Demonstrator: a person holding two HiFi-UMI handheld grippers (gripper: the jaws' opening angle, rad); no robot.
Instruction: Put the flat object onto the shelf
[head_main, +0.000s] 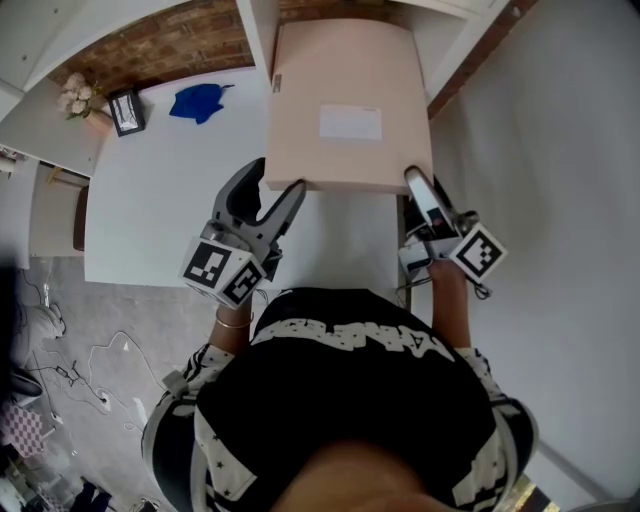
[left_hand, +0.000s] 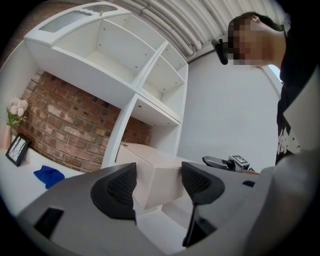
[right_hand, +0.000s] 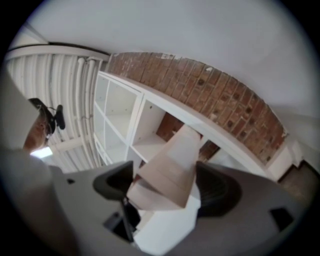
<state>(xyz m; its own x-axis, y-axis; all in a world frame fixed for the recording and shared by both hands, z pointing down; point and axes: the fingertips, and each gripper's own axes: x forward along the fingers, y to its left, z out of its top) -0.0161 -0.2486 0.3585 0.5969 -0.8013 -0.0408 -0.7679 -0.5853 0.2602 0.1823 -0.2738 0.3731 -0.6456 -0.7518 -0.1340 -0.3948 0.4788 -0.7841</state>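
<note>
The flat box (head_main: 345, 100), pale beige with a white label on top, is held off the table (head_main: 170, 200) in front of the white shelf (head_main: 258, 30). Its far end lies between two of the shelf's uprights, at the mouth of a lower compartment. Its near end points away from the shelf, toward the person.

The left hand-held gripper (head_main: 272, 182) is closed on the corner of the box farthest from the shelf on the left. In the left gripper view both dark pads sit against the sides of that corner. The right hand-held gripper (head_main: 420, 190) grips the matching right corner, and its own view shows the box edge wedged between its jaws (the box looks tilted there).

Left of the shelf, a blue cloth (head_main: 200, 102) lies on the table against the brick wall (head_main: 170, 45). Farther left from the shelf stands a small picture frame (head_main: 127, 110), with pale flowers (head_main: 77, 95) just beyond it
</note>
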